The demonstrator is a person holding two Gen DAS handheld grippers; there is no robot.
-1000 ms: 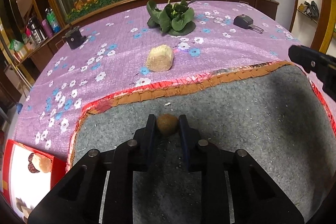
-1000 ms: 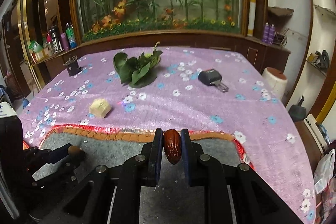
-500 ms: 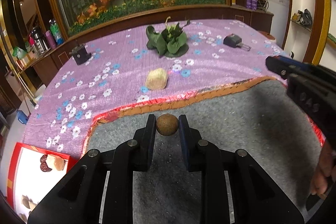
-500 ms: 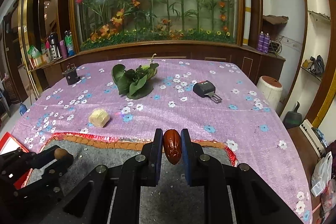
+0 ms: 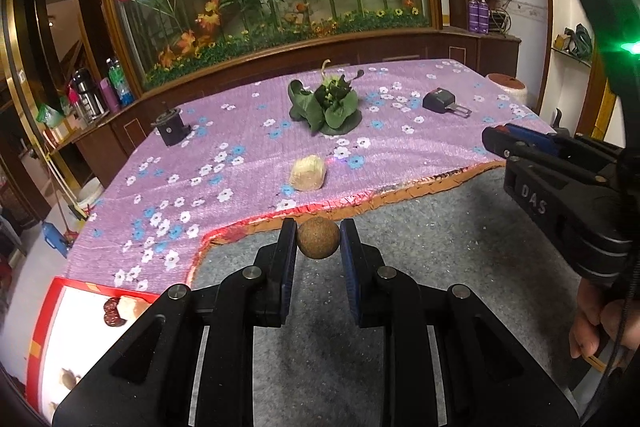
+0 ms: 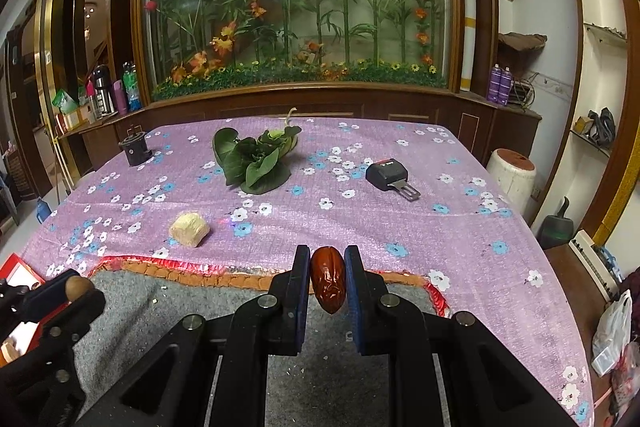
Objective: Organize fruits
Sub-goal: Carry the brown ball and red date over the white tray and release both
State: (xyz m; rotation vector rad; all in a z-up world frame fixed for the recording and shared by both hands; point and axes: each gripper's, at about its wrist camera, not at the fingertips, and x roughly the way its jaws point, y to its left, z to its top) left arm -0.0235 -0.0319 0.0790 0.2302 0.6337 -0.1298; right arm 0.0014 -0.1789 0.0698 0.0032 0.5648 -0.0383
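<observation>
Between the fingers of the left gripper [image 5: 318, 239] a small round brown fruit [image 5: 318, 238] is pinched, and between those of the right gripper [image 6: 327, 279] a wrinkled red date [image 6: 328, 285] is clamped point down; neither grip has altered over the last second. What has changed is the left gripper's height: compared with a second ago the fruit has been lifted clear of the grey felt mat [image 5: 420, 227], and more of the purple flowered cloth [image 5: 248, 131] and the far window of artificial flowers is now taken in, while the right gripper's outlook is nearly the same. Beyond the mat's orange-red edge a pale yellowish lump [image 5: 307, 173] is seen on the cloth, with a bunch of green leaves [image 5: 328, 103] and a black buckle [image 5: 442, 101] further off. Low at the left, a red-rimmed white box [image 5: 52, 307] with a few pieces already in it is visible. It is judged that both fruits are picked up and that carrying them over to that box is likely the step in hand, the left one already under way.
</observation>
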